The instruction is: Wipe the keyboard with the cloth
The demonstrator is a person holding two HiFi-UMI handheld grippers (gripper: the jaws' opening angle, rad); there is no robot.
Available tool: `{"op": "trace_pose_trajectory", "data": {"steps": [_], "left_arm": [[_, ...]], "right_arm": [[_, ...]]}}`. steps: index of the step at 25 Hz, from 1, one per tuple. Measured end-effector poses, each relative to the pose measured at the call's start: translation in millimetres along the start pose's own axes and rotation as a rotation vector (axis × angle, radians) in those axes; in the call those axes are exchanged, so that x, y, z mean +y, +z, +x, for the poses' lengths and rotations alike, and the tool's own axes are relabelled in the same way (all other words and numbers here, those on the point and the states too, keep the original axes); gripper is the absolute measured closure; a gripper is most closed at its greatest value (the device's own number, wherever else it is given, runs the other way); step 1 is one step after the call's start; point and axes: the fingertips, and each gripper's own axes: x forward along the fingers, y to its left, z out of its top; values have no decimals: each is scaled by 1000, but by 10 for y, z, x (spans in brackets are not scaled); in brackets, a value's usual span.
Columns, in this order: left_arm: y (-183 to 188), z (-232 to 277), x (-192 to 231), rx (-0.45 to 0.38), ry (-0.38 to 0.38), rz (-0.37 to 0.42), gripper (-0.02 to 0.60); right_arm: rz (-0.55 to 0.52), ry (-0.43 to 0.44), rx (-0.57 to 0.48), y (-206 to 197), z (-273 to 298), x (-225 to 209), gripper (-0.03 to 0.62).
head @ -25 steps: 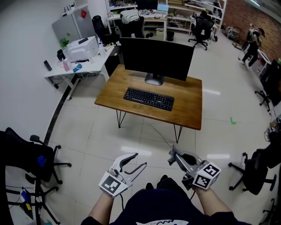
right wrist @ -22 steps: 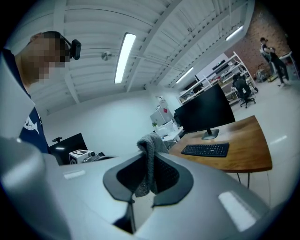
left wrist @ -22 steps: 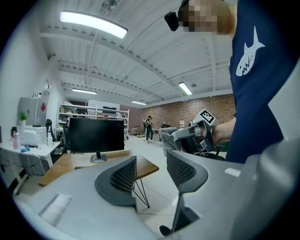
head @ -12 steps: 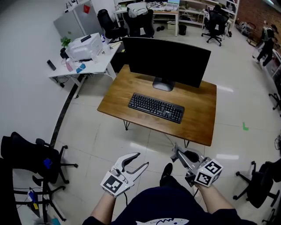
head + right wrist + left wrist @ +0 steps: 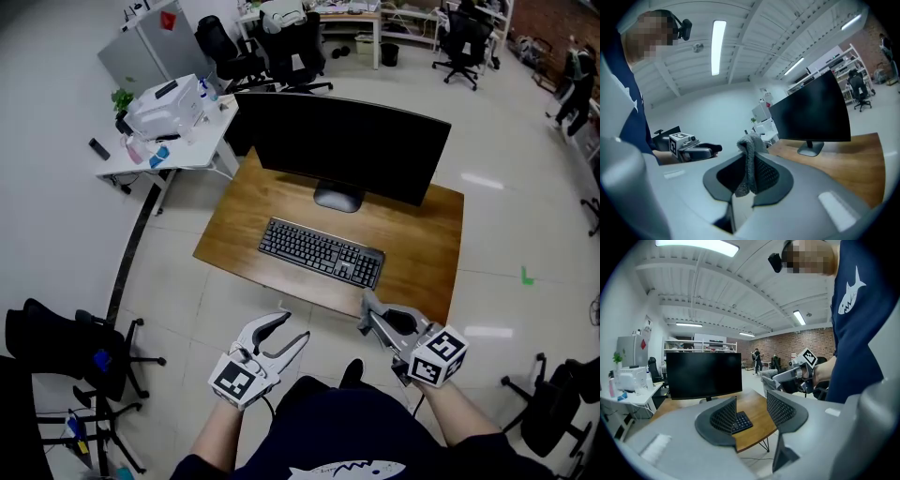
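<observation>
Brown wooden desk (image 5: 417, 258) ahead; right gripper (image 5: 366, 314) pinching grey knitted cloth (image 5: 749, 154), left gripper (image 5: 294, 327) gaping empty. Imo worth laying cloth flat across black keyboard (image 5: 321, 252).

The keyboard (image 5: 321, 251) lies on the desk (image 5: 427, 246) before the monitor (image 5: 342, 145), the cloth (image 5: 749, 159) in the right tool (image 5: 367, 316).

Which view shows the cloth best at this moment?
The right gripper view: the grey cloth hangs at the middle of the picture, pinched between the jaws of the right claw. In the head view it is hard to tell from the grey claw; the left gripper view shows it small, at that claw's tip.
</observation>
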Motion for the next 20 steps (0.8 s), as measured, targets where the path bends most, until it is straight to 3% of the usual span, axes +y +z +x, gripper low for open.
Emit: {"op": "trace_pose_trajectory", "data": {"steps": [4, 10, 20], "left_arm": [[-79, 266, 249, 27, -6, 18, 390], [-382, 620, 741, 84, -58, 42, 369], [-1301, 991, 2031, 278, -104, 38, 312]], "right_arm": [[5, -16, 8, 2, 67, -227, 556], [25, -115, 18, -46, 160, -591, 556], [125, -331, 66, -289, 556, -1240, 556]]}}
